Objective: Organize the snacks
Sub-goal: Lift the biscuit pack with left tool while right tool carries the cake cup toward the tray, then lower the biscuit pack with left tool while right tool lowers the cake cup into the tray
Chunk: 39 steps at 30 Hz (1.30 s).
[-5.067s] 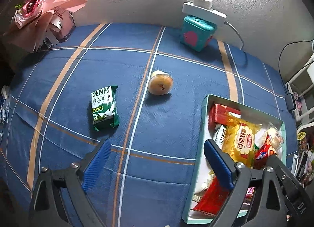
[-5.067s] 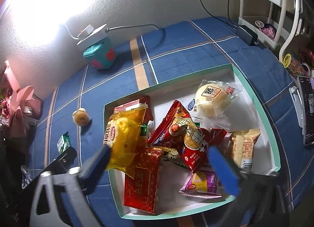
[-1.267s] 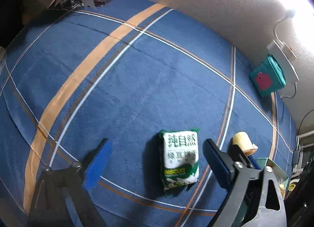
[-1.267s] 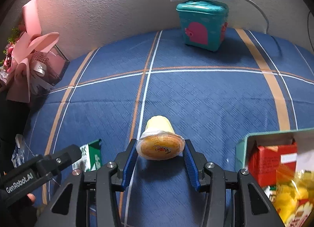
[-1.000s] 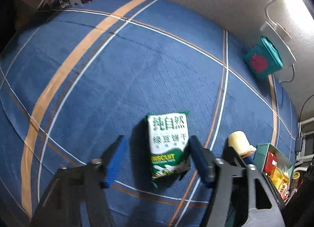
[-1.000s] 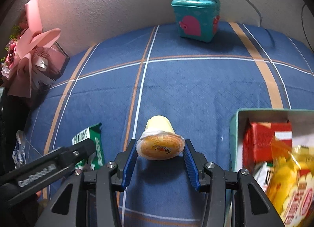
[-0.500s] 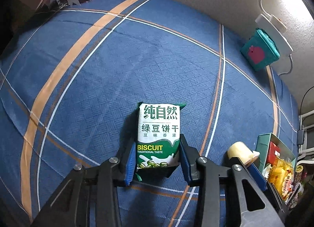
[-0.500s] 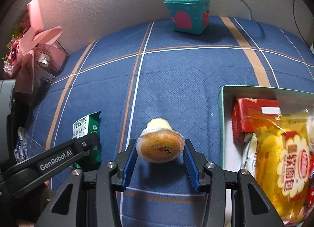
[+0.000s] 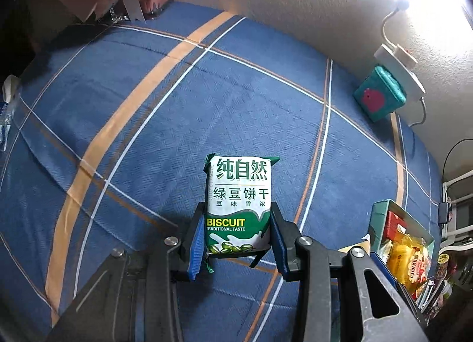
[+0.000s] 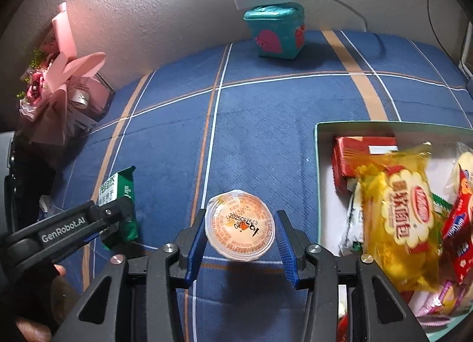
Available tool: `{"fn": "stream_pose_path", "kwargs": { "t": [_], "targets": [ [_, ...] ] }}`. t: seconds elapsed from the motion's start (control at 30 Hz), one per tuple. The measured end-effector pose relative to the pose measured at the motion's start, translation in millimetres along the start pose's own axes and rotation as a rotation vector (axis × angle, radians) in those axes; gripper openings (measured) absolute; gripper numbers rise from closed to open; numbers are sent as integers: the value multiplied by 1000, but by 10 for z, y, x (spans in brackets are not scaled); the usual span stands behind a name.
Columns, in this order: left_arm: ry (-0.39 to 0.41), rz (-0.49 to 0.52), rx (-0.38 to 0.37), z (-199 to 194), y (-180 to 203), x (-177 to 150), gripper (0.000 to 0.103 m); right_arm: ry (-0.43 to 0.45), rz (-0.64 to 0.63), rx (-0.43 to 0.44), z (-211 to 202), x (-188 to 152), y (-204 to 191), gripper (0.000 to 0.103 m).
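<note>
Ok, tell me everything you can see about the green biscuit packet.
The biscuit packet is a small, glossy pillow pack, white at the top with green Chinese lettering, green at the bottom with "BISCUIT TRADITIONAL TASTE" and pictured beans. Its end seams are crimped. The left hand-held gripper is shut on its lower sides, blue pads pressing both edges. It is held printed face up, above the blue checked cloth.

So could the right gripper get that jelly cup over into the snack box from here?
Probably yes: the right gripper grips the jelly cup, and the open box sits just beside it, nothing between.
</note>
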<state>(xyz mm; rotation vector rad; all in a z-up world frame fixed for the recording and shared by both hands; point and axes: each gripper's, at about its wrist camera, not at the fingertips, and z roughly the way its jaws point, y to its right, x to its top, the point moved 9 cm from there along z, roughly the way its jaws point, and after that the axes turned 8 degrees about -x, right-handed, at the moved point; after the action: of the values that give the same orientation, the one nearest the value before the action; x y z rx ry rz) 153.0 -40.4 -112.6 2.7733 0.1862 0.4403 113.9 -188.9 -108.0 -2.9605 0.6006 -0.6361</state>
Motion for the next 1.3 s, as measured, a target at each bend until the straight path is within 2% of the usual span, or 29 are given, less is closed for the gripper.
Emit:
{"fn": "stream_pose_path", "kwargs": {
  "t": [0.3, 0.77, 0.97, 1.3],
  "targets": [
    [41, 50, -29, -265, 270, -113, 41, 48, 19, 18, -328, -16, 69, 47],
    [138, 106, -80, -736, 474, -217, 41, 108, 33, -49, -830, -105, 269, 47],
    [154, 140, -133, -873, 685, -298, 41, 104, 56, -88, -938, -215, 439, 47],
    [141, 209, -167, -902, 952, -478, 41, 118, 98, -124, -1111, -294, 722, 47]
  ]
}}
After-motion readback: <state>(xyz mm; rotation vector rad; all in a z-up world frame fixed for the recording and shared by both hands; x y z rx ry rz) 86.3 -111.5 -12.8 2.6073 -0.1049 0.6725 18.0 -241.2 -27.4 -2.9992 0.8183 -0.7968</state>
